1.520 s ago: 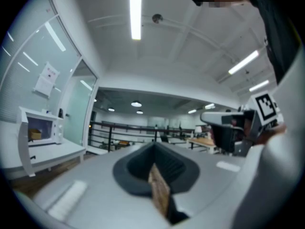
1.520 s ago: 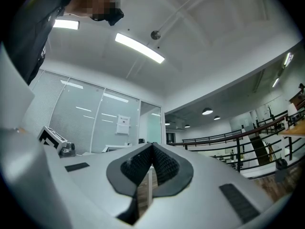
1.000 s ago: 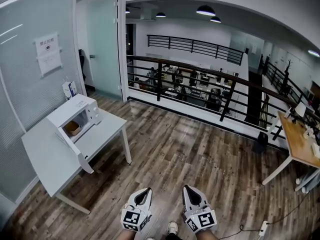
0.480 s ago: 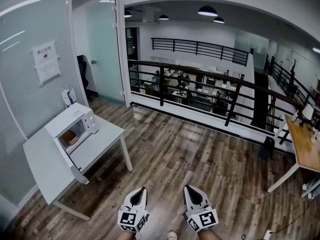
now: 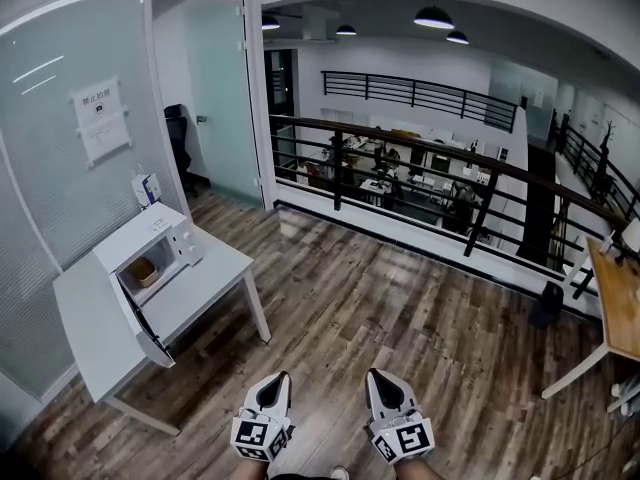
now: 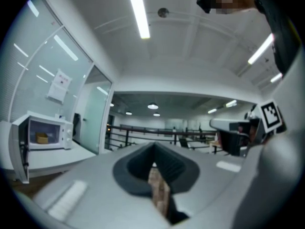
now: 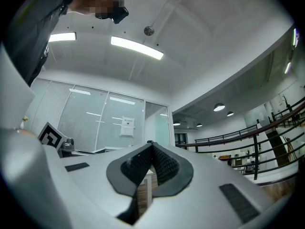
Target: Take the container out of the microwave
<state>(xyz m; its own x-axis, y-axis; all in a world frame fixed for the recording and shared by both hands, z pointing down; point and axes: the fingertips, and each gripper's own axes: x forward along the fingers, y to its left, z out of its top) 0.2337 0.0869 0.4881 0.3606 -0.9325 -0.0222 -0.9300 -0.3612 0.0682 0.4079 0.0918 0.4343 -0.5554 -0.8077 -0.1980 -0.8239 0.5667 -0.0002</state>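
A white microwave (image 5: 150,240) stands on a white table (image 5: 205,286) at the left, its door (image 5: 137,318) swung open. Inside it sits a small brown container (image 5: 143,271). The left gripper view shows the same microwave (image 6: 45,131) far off at the left, with the container (image 6: 42,138) in its cavity. My left gripper (image 5: 283,376) and right gripper (image 5: 372,374) hang side by side low in the head view, well away from the table. Both are shut and hold nothing. In their own views the left gripper (image 6: 154,145) and right gripper (image 7: 150,142) close to a point.
A frosted glass wall with a paper notice (image 5: 100,120) and a glass door (image 5: 222,98) stand behind the table. A small box (image 5: 147,188) stands behind the microwave. A black railing (image 5: 440,193) runs across the far side. A wooden desk (image 5: 620,303) is at the right edge. Wooden floor lies between.
Both grippers stay shut and side by side. The room has slid rightward in the head view, and the microwave's open door now shows more edge-on.
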